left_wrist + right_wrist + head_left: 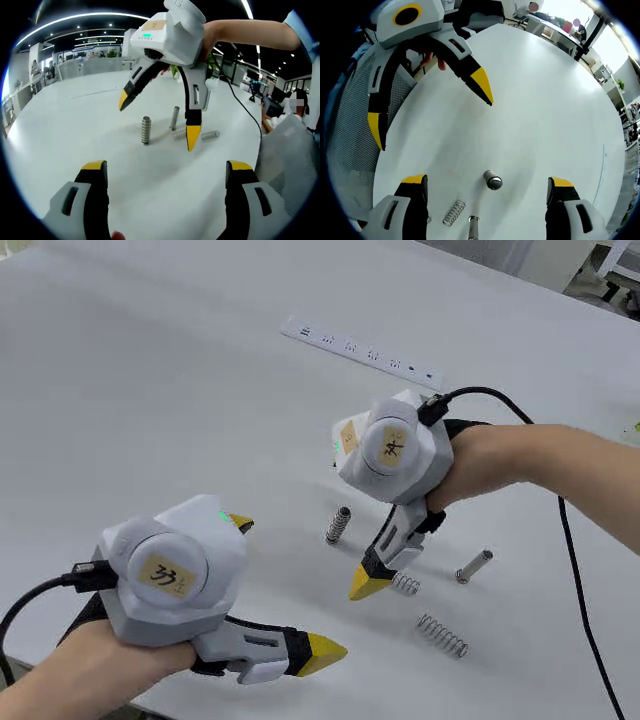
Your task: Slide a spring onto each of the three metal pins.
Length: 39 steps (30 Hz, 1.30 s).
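While both grippers hang over the white workbench [150, 390] with nothing between their jaws, the task looks about a third done. The left gripper [285, 586] is spread wide and empty at the near edge. The right gripper [157, 122] is likewise spread and empty, its jaws pointing down, with one yellow tip just beside a loose spring [405, 583] that lies flat on the table. A little to the left of that tip stands the sprung pin [338, 525], upright with a coil wound round its shaft, so that one counts as finished. To the right is a bare pin [474, 566], upright as the left gripper view shows it, with no spring on it. A second loose spring [441, 635] lies nearer the person, apart from both pins. By this reckoning the bare pin has yet to take a spring, and the two loose springs are waiting; two pins can be counted here. A power strip [360, 352] lies well away on the far side.
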Each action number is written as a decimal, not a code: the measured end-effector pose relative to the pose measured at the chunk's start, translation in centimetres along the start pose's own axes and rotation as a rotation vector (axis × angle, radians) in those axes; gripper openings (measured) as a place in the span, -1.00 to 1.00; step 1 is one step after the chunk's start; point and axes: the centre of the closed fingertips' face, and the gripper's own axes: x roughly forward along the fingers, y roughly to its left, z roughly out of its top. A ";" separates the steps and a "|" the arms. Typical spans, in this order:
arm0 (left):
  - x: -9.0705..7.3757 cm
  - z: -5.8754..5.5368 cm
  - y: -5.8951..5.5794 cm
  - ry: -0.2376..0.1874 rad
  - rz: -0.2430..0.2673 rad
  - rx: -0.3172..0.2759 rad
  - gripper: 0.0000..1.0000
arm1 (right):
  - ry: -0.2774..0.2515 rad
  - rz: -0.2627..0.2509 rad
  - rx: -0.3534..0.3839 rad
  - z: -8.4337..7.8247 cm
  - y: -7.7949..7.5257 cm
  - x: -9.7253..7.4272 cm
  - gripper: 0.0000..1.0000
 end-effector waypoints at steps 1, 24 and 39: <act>0.0 0.1 0.0 0.000 0.000 0.001 0.95 | -0.005 -0.002 0.002 0.0 0.1 -0.1 0.99; 0.3 1.0 -0.6 -0.011 -0.028 0.020 0.94 | -0.164 -0.155 0.179 -1.7 0.8 -4.6 0.99; 0.0 1.4 -0.7 -0.015 -0.055 0.044 0.88 | -0.309 -0.299 0.498 -6.7 3.0 -7.8 0.99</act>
